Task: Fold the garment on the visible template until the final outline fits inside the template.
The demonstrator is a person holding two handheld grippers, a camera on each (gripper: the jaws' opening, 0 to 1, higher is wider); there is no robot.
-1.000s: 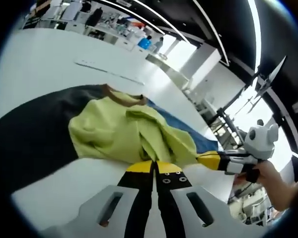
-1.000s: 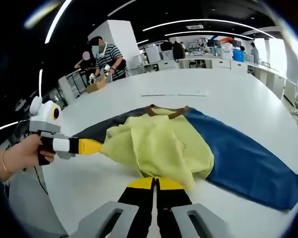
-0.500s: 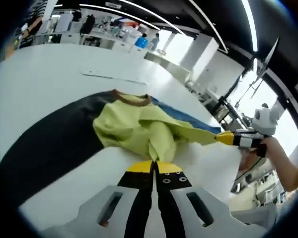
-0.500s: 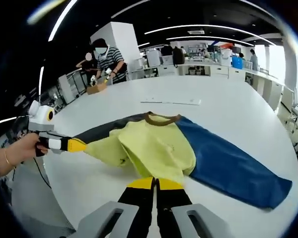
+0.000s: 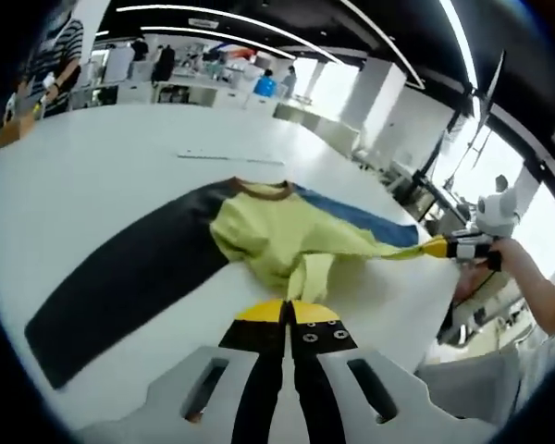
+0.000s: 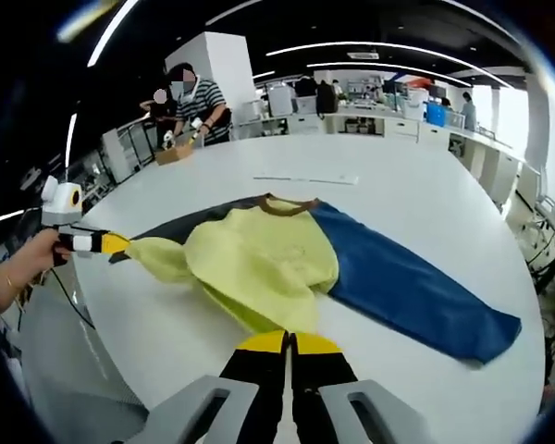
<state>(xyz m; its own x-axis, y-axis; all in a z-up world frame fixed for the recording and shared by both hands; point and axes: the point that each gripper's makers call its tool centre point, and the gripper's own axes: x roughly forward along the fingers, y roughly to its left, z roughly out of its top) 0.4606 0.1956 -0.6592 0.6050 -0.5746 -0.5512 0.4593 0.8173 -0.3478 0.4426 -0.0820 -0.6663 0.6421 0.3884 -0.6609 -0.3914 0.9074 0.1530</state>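
Clamping the garment's (image 5: pixel 287 242) hem, left gripper (image 5: pixel 288 314) and right gripper (image 6: pixel 289 344) stretch it.

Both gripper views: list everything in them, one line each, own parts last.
Long-sleeved cloth garment: one, yellow body, brown collar, one blue sleeve, one black sleeve; spread on the table, its lower edge pulled out to both sides.
Round white table: one, white, under the garment.
Thin pale strip: one, flat on the table beyond the collar.
Person in a striped top: one, standing at the far side with a brown box.
Benches and people: several, far background, too small to detail.
Left claw: yellow-tipped black jaws closed at the garment's yellow edge; seen from the right gripper view at the pulled-out corner.
Right claw: jaws closed on the yellow hem.
Hand: holding the right claw's body.
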